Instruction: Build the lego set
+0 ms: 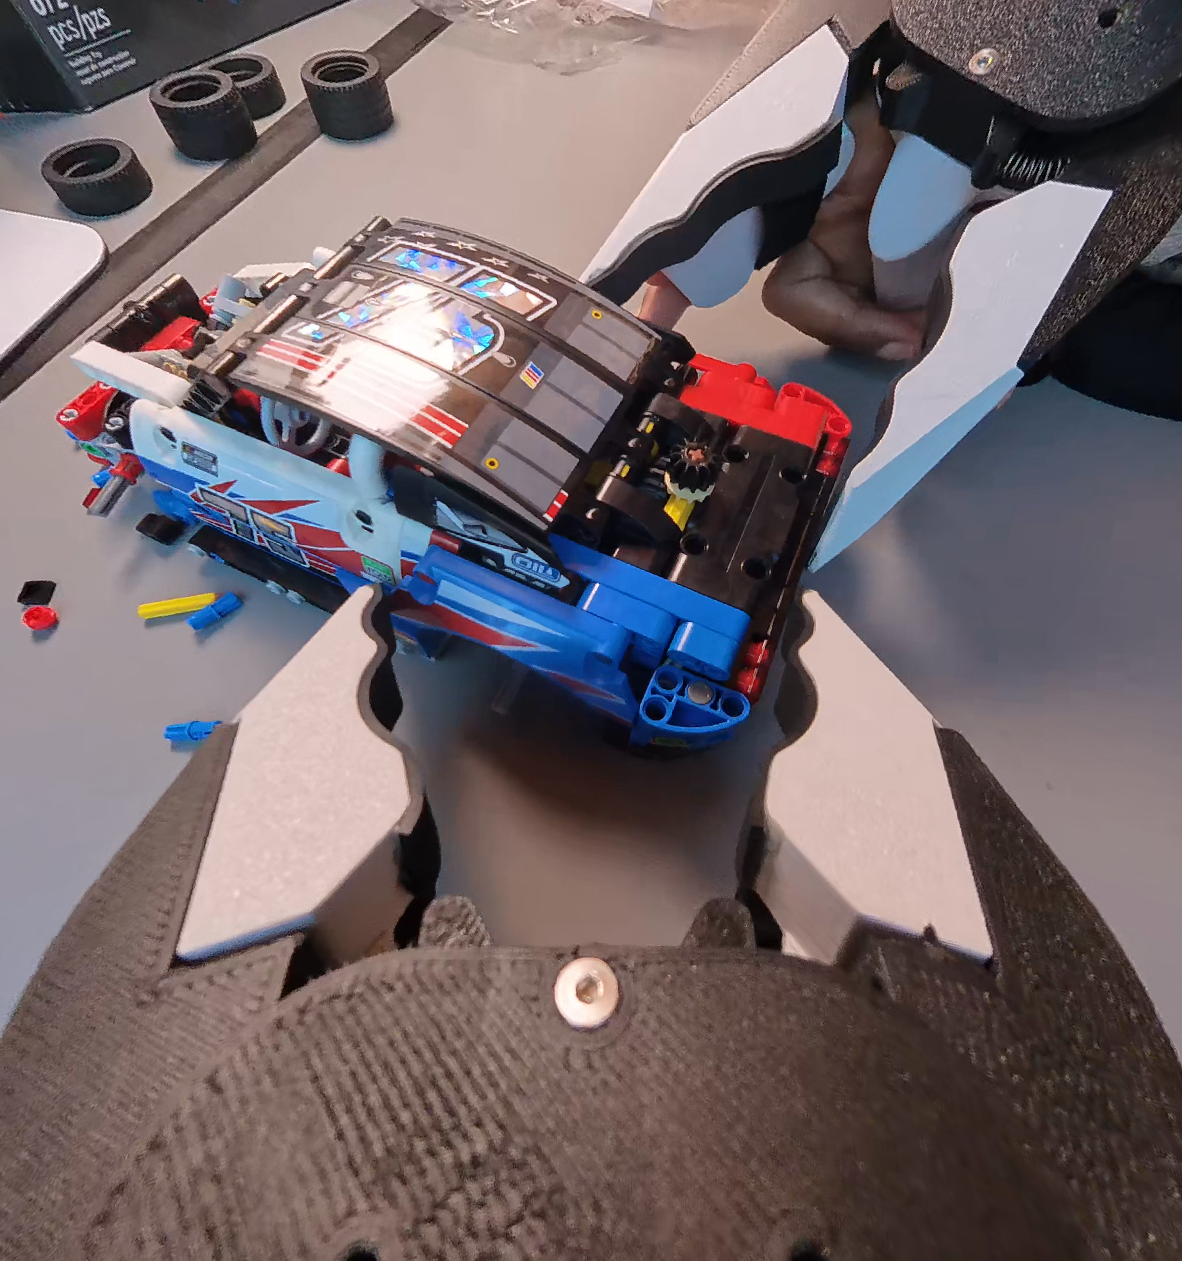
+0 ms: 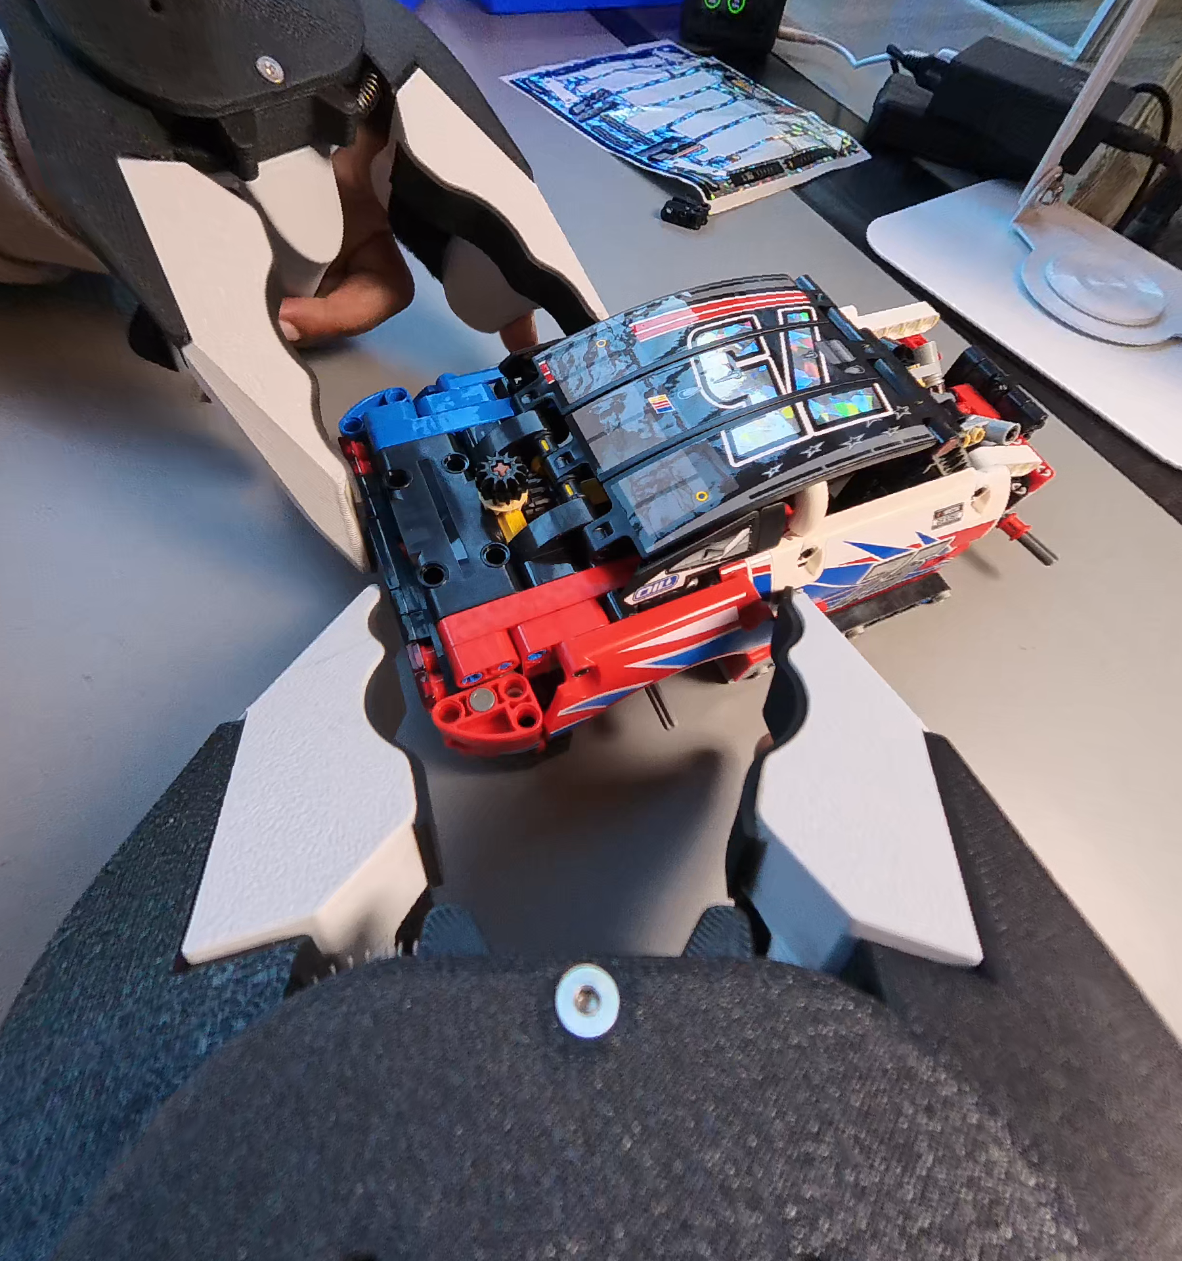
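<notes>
A: Was any writing seen?

B: Stickers with small writing were seen on the toy car, and white print was seen on a dark box at the far left corner. A shiny sticker sheet was laid flat on the far side of the grey table.

A: Where was the car placed?

B: It was set on the table between the two grippers, without wheels. Its long side was stretched from the grippers toward the far end of the table. The flat black end with the small gear was pointed at the grippers; one side was blue, the other red.

A: How were the grippers held?

B: The left gripper was spread wide at the blue corner. The right gripper was spread wide at the red corner. Nothing was clamped by either, though the car was touched or nearly touched by fingertips.

A: Was room left to move?

B: Bare table was left on the near side. Four black tyres were stood far off by the box. Small loose pieces were scattered just beside the blue side. A white monitor stand was set near the far end.
</notes>
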